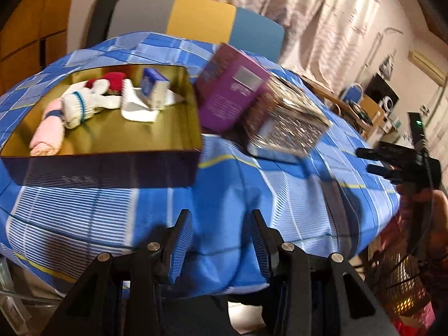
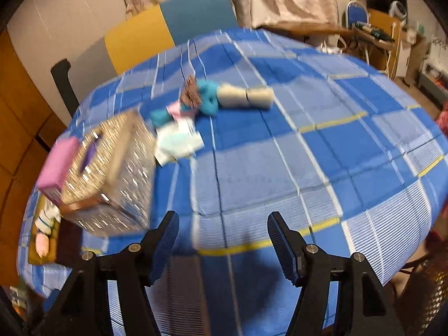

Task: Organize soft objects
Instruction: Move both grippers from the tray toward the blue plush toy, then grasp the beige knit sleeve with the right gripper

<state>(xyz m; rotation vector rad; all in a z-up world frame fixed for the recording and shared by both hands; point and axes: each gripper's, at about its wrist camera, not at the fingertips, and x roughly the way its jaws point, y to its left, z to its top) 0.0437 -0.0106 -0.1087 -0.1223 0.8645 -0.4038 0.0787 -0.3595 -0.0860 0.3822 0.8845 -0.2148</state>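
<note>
An open box with a gold inside [image 1: 179, 123] sits on the blue checked tablecloth [image 1: 224, 190]. In it lie a pink rolled towel [image 1: 47, 134], white socks [image 1: 81, 103], a red soft item [image 1: 114, 79] and a small blue-and-white pack [image 1: 154, 86]. My left gripper [image 1: 221, 246] hovers open and empty over the cloth in front of the box. In the right wrist view, a teal soft item [image 2: 207, 98], a beige roll [image 2: 246, 96] and pale tissue packs [image 2: 179, 141] lie mid-table. My right gripper [image 2: 224, 247] is open and empty near the table's front, also seen at the right edge [image 1: 372, 159].
A purple box [image 1: 232, 89] and a shiny silver tissue box [image 1: 285, 120] stand right of the gold box. A grey, yellow and blue chair [image 1: 196, 19] is behind the table. Curtains and a cluttered desk [image 2: 375, 33] are at the back right.
</note>
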